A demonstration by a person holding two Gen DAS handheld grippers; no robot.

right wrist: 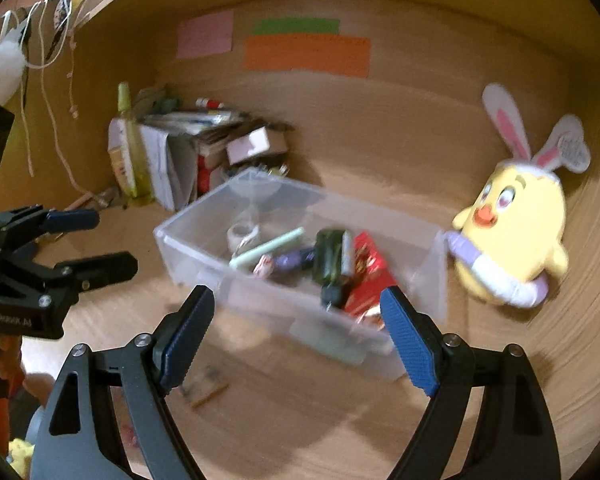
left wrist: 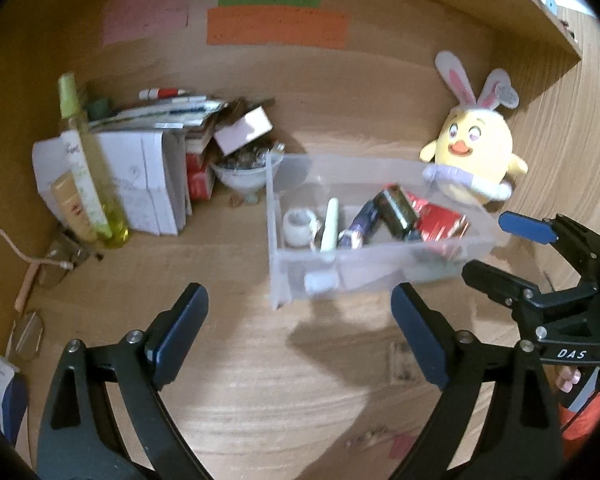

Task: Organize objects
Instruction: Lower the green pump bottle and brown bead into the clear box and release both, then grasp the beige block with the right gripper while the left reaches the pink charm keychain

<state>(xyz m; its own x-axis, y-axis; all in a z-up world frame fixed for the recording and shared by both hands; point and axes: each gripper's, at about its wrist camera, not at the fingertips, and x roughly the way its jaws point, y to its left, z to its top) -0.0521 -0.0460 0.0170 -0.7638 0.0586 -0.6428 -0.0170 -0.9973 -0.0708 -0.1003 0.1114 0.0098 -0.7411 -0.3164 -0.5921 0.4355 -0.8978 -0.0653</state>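
Both the left claw and the right claw stand wide apart with nothing between their pads. Just ahead of them the clear plastic bin sits on the wooden counter, holding small items. Beyond the bin's far right corner leans a yellow chick plush.

Wood desk, back wall w/ 3 paper strips, prob. notes

Blurred bin, unreadable notes

Items inside the clear bin smear together; writing on the orange note is illegible.
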